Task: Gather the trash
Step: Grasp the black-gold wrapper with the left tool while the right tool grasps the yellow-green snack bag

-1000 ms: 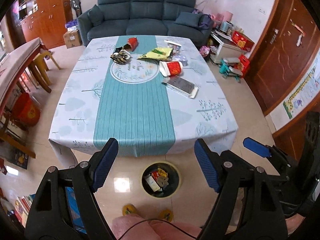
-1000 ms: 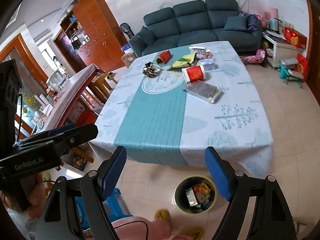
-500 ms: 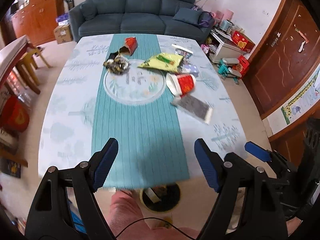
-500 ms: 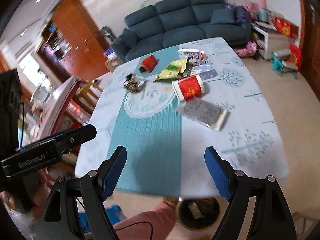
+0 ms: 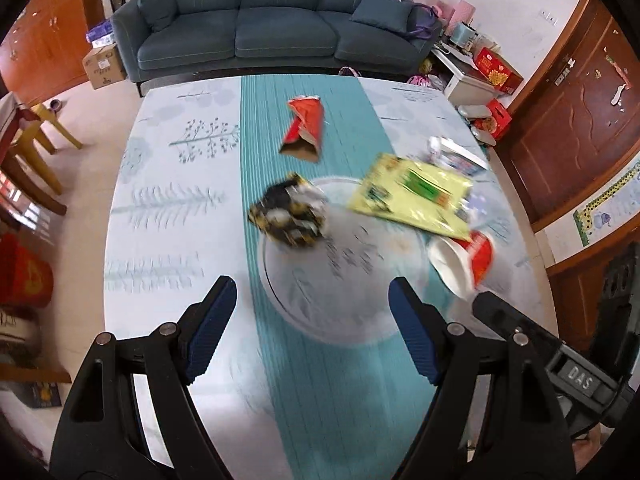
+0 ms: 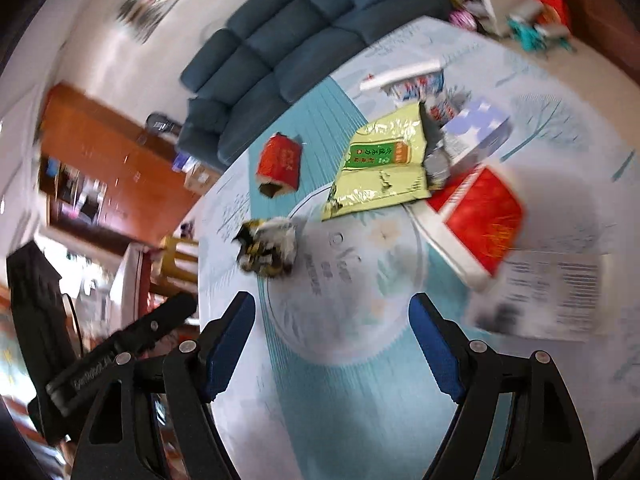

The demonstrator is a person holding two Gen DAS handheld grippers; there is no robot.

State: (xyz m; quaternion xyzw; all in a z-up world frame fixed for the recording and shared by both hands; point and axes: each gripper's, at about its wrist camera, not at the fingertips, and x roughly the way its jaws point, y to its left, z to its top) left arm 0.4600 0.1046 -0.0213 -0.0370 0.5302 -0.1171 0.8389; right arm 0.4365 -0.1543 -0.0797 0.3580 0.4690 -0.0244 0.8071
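Note:
Trash lies on the table: a crumpled black-and-yellow wrapper [image 5: 290, 216] [image 6: 267, 252], a red carton [image 5: 304, 128] [image 6: 279, 166], a yellow-green bag [image 5: 412, 196] [image 6: 380, 164], a red-and-white cup on its side [image 5: 466, 260] [image 6: 476, 220], and a grey printed packet [image 6: 548, 296]. My left gripper [image 5: 312, 320] hangs open above the table just short of the wrapper, nothing between its fingers. My right gripper [image 6: 332, 336] is open too, over the round print near the wrapper and cup. Both views are blurred.
The table [image 5: 160, 240] has a pale cloth with a teal runner. A dark blue sofa [image 5: 272, 20] stands behind it. A white-and-purple box [image 6: 476, 132] and small packets lie at the far right. Wooden stools [image 5: 36, 148] stand left, a brown door [image 5: 580, 120] right.
Both grippers have swept forward and down from over the floor bin to above the table, close to the trash. The right view has rolled. Both stay open and empty.

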